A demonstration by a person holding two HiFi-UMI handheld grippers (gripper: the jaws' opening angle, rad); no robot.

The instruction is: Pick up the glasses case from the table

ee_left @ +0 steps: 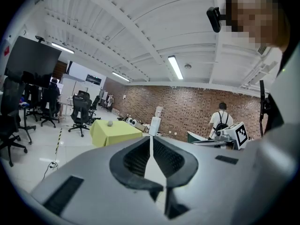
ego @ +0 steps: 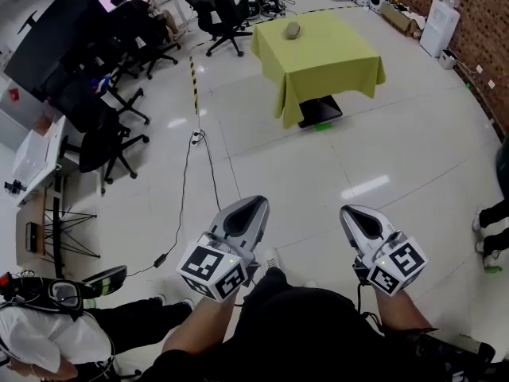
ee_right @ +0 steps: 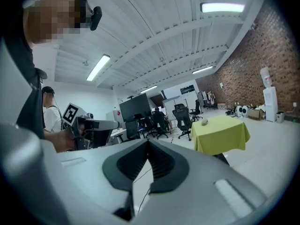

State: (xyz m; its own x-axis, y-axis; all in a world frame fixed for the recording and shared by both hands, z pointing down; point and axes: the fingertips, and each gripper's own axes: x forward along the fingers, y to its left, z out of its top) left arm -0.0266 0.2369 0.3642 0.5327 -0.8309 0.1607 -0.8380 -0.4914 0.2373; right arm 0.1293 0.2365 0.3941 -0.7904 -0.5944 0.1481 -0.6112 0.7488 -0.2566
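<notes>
The glasses case (ego: 293, 29) is a small grey oval lying on a table with a yellow-green cloth (ego: 342, 68), far across the room. Both grippers are held low in front of me, well short of the table. My left gripper (ego: 258, 202) and my right gripper (ego: 351, 212) have their jaws together with nothing between them. In the left gripper view the case (ee_left: 110, 123) sits on the table (ee_left: 117, 134) beyond the shut left gripper (ee_left: 150, 138). In the right gripper view the case (ee_right: 205, 122) lies on the table (ee_right: 222, 136), to the right of the shut right gripper (ee_right: 148, 142).
White tiled floor lies between me and the table. A cable (ego: 188, 173) and a yellow-black tape strip (ego: 193, 82) run along the floor on the left. Black office chairs (ego: 119, 138) and desks line the left side. Someone sits at bottom left (ego: 48, 333). Boxes (ego: 402, 16) stand by the brick wall.
</notes>
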